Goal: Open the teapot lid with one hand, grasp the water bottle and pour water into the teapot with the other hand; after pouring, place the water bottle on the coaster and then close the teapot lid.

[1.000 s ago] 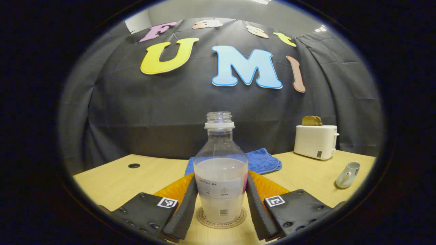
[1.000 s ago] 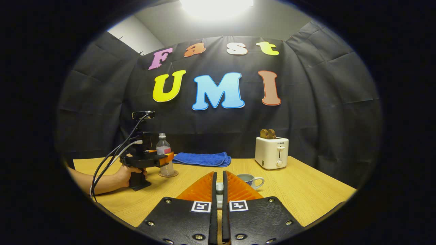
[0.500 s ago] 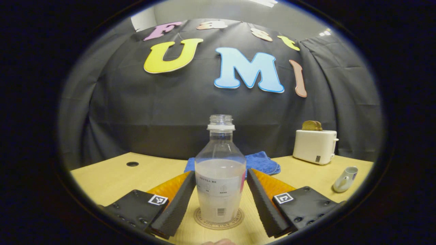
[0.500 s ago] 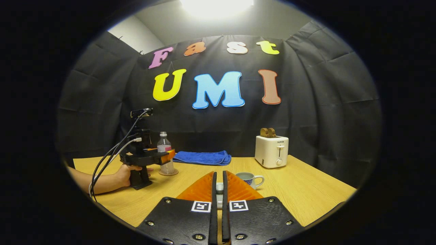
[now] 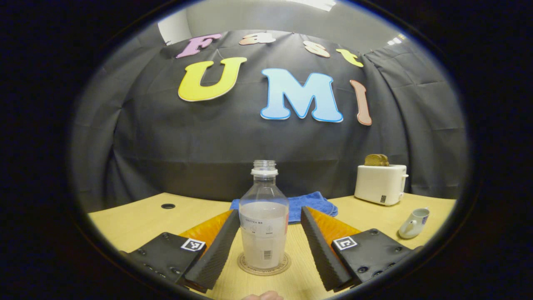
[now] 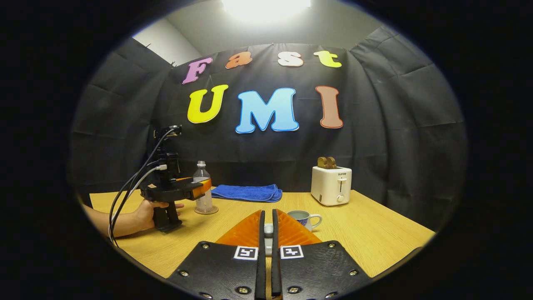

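Note:
The uncapped water bottle (image 5: 264, 233), about half full of cloudy water, stands upright on the round coaster (image 5: 284, 266). My left gripper (image 5: 270, 211) is open, with its fingers on either side of the bottle and clear gaps between. In the right gripper view the left gripper (image 6: 203, 188), held by a hand (image 6: 143, 213), sits just left of the bottle (image 6: 202, 196) and coaster (image 6: 207, 211). My right gripper (image 6: 267, 213) is shut on a small white piece, the teapot lid (image 6: 268, 230). The white teapot (image 6: 303, 218) stands uncovered just beyond it, and appears again (image 5: 413, 223) at the far right.
A folded blue towel (image 6: 245, 193) lies at the back of the wooden table (image 6: 374, 237). A white toaster (image 6: 332, 185) with bread in it stands at the back right. A round cable hole (image 5: 168, 206) is in the tabletop at the left.
My left gripper let go of the bottle, opened wider and drew back; the bottle stays upright on the coaster. The right gripper has hardly moved.

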The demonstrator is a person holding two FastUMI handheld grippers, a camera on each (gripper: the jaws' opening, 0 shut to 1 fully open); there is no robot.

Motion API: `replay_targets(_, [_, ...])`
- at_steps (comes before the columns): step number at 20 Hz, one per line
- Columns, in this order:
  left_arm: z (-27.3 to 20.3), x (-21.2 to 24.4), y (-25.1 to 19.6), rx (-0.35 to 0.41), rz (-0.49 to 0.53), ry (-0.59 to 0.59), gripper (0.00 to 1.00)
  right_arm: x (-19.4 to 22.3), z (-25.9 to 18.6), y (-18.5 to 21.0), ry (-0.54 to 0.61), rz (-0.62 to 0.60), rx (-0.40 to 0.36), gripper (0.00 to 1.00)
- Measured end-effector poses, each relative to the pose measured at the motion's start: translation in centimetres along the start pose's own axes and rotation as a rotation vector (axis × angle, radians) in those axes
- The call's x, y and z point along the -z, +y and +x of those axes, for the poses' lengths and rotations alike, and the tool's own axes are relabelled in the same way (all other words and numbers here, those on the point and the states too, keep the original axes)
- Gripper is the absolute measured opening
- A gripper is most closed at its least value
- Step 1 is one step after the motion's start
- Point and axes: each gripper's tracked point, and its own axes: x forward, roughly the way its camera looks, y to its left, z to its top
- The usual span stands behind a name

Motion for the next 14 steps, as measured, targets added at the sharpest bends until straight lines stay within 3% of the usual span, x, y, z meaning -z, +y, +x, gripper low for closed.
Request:
replay_targets(6, [-4.1,-1.8,0.0,-0.020,-0.019,-0.023,1.00,0.2,1.8,-1.9,-0.005,0.011,0.043,0.05])
replay_targets(14, [-13.2,-1.8,-2.9,0.031,-0.072,0.018,1.00,-0.3,10.0,-5.4,-0.031,0.001,0.117,0.05])
